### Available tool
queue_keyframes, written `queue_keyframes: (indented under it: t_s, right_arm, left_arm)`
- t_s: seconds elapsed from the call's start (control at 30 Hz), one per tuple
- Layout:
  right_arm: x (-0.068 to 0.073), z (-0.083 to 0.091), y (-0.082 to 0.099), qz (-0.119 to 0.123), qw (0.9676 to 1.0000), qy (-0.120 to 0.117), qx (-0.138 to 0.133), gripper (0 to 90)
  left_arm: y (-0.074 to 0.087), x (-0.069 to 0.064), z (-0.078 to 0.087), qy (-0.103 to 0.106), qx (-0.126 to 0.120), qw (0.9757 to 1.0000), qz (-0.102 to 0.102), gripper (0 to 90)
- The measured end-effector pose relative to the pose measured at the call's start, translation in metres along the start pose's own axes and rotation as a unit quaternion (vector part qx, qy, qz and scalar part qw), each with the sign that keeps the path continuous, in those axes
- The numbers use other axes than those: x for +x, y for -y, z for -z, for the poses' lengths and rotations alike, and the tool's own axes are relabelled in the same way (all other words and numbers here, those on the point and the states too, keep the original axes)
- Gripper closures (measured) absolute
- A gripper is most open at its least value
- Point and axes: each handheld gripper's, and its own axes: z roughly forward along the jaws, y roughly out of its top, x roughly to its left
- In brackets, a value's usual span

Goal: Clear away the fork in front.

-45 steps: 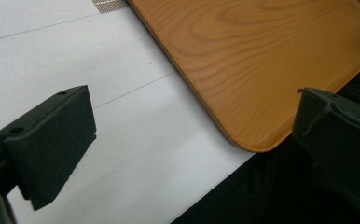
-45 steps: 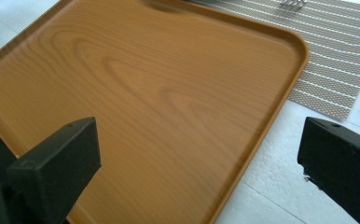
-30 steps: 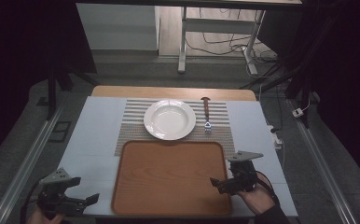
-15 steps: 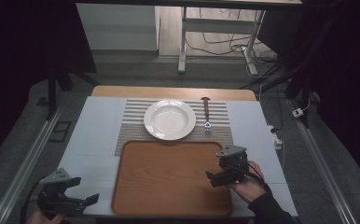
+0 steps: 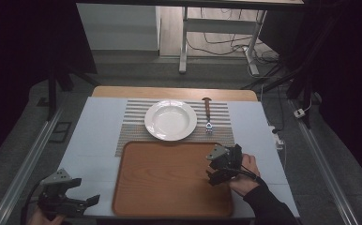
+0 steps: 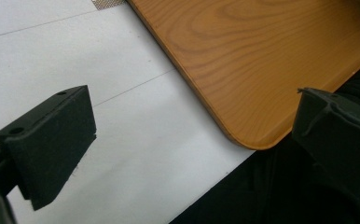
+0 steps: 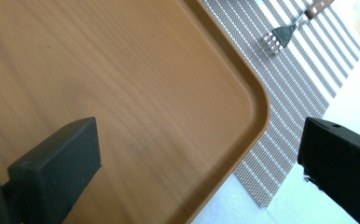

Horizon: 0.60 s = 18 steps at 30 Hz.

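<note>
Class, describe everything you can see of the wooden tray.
The tray is a brown rectangle with wood grain, rounded corners and a low raised rim. It lies flat on the white table cover, its far edge against the striped mat. Nothing lies in it. The right gripper, open, hangs over its right part.

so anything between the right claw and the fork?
Nothing visible. The right claw hovers open over the tray's far right corner; the fork lies beyond it on the striped mat, right of the plate, with bare tray and mat between.
</note>
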Motion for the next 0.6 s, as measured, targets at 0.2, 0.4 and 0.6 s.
queue_keyframes:
  t_s: [0.2, 0.4, 0.6]
  right_arm:
    - [0.001, -0.007, -0.009, 0.044, 0.9987, 0.018, 0.017, 0.0]
    - [-0.002, -0.012, -0.017, 0.073, 0.9962, 0.040, 0.026, 0.0]
    - [-0.008, -0.019, -0.025, 0.096, 0.9932, 0.055, 0.039, 0.0]
  left_arm:
    - [0.000, 0.000, 0.000, 0.000, 0.000, 1.0000, 0.000, 0.0]
    - [0.000, 0.000, 0.000, 0.000, 0.001, 1.0000, 0.000, 0.0]
    - [0.000, 0.000, 0.000, 0.001, 0.001, 1.0000, 0.001, 0.0]
